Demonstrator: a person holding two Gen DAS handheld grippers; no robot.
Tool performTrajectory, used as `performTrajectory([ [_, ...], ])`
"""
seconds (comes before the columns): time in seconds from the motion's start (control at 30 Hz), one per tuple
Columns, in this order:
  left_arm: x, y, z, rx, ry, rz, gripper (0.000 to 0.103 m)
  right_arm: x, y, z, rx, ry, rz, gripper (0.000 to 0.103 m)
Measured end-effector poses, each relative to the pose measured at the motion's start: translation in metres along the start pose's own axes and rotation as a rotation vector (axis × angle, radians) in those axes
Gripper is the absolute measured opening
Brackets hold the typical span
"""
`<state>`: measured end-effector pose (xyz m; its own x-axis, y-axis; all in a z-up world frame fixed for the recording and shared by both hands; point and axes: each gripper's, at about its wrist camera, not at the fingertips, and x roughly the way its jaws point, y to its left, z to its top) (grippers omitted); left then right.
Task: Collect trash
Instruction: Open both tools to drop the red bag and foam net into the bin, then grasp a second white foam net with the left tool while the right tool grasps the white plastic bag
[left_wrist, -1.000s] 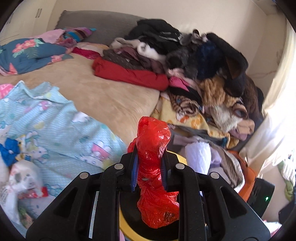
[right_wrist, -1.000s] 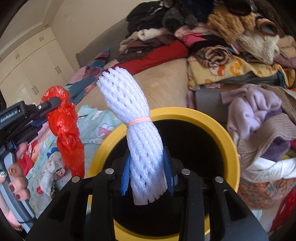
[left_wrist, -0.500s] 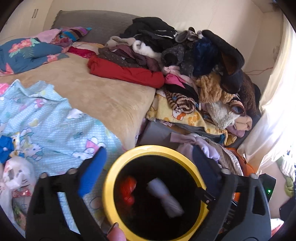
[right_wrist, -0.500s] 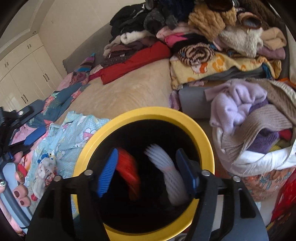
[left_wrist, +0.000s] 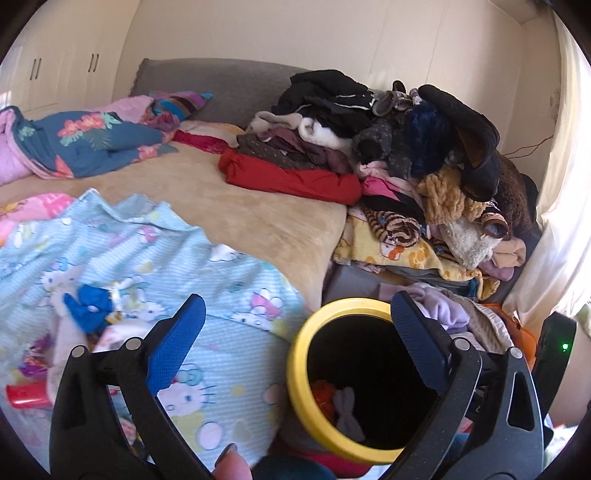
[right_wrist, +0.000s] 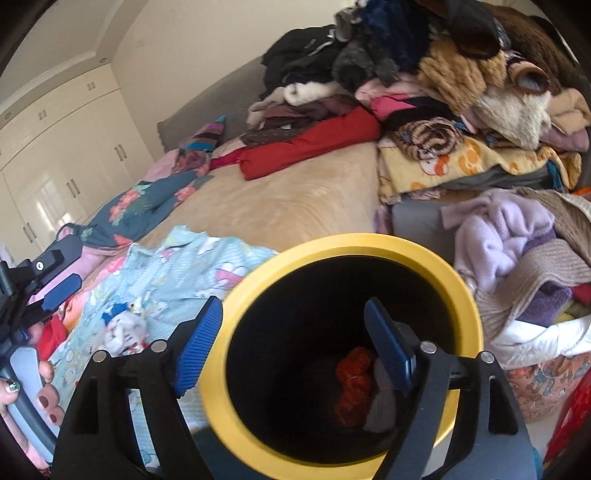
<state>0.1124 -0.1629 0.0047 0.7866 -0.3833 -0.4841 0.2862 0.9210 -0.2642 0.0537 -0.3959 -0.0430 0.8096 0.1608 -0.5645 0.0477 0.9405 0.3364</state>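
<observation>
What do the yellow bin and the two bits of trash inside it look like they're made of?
The bin looks like matte moulded plastic: smooth, even yellow rim, black inside. The red bundle seems thin plastic film, crinkled and slightly glossy, probably a bag. The pale piece beside it is too dim to judge; its waisted shape hints at something soft tied in the middle.

Above the yellow-rimmed black bin (right_wrist: 236, 314), the right gripper (right_wrist: 295, 328) is opening its blue-padded jaws with nothing between them, while a red crumpled bag (right_wrist: 351, 384) and a white foam net (right_wrist: 380, 406) lie side by side at the bin's bottom.
</observation>
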Motion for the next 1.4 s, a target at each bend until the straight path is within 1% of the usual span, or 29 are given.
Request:
performTrajectory([
  [0.23,-0.020,0.029,-0.001,0.000,-0.024,0.048,0.092,0.001,0.039,-0.004,-0.068,-0.002,0.064,0.079],
  [0.33,-0.024,0.042,-0.001,-0.003,-0.022,0.070,0.092,0.005,0.054,-0.006,-0.090,0.007,0.088,0.080],
  [0.53,-0.034,0.069,0.001,-0.034,-0.036,0.113,0.092,0.012,0.084,-0.009,-0.140,0.027,0.137,0.080],
  [0.93,-0.043,0.122,0.001,-0.144,-0.039,0.178,0.092,0.025,0.134,-0.026,-0.230,0.063,0.201,0.082],
  [1.27,-0.047,0.174,-0.004,-0.253,-0.010,0.237,0.092,0.045,0.170,-0.033,-0.291,0.087,0.242,0.084],
  [1.4,-0.046,0.195,-0.007,-0.291,0.022,0.253,0.092,0.060,0.182,-0.035,-0.302,0.112,0.255,0.084],
])
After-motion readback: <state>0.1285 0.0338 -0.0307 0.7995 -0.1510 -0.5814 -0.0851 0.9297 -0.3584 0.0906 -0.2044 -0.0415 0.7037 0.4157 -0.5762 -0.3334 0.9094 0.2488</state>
